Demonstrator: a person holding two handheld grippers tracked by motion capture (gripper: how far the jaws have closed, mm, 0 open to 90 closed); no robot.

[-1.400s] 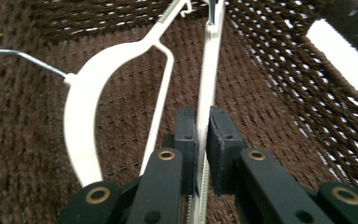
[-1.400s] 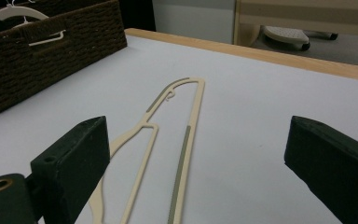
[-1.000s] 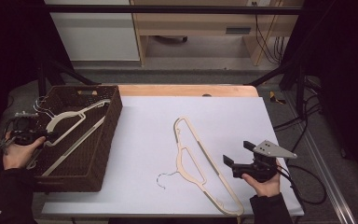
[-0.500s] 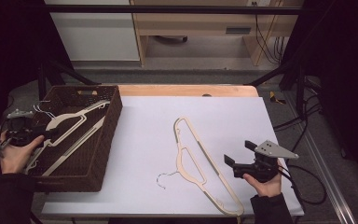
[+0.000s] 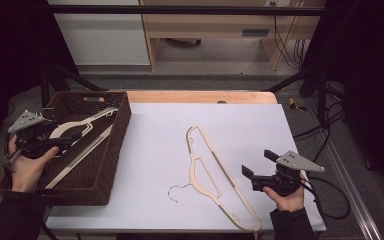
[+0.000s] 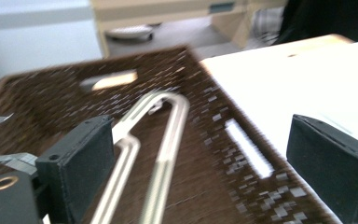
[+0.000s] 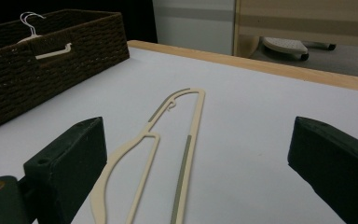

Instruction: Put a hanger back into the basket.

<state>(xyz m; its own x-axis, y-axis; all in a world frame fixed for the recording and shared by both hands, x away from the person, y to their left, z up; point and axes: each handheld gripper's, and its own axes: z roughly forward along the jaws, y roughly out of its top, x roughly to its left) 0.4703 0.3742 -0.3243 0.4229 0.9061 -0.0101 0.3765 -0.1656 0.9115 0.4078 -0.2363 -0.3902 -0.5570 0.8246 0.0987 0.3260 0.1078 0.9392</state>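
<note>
A cream hanger (image 5: 215, 175) with a wire hook lies flat on the white table top, also visible in the right gripper view (image 7: 193, 126). Another cream hanger (image 5: 82, 131) lies inside the brown wicker basket (image 5: 115, 150) at the left. My left gripper (image 5: 60, 141) hovers over the basket's left part. Its jaws have just been opening and stand wide apart, with the basket's hanger (image 6: 168, 135) lying below and between them, untouched. My right gripper (image 5: 258, 163) rests open near the table's front right, just right of the table hanger, with nothing between its jaws (image 7: 196, 172).
The basket's wall (image 7: 37, 70) stands between the two hangers. The table's wooden far edge (image 5: 200, 96) runs behind the white sheet. Cables (image 5: 330, 185) trail off the right side. Cabinets and a dark frame stand beyond the table.
My left hand has risen and drifted right over the basket, away from the hanger's hook end. The right hand and the table hanger have stayed put.
</note>
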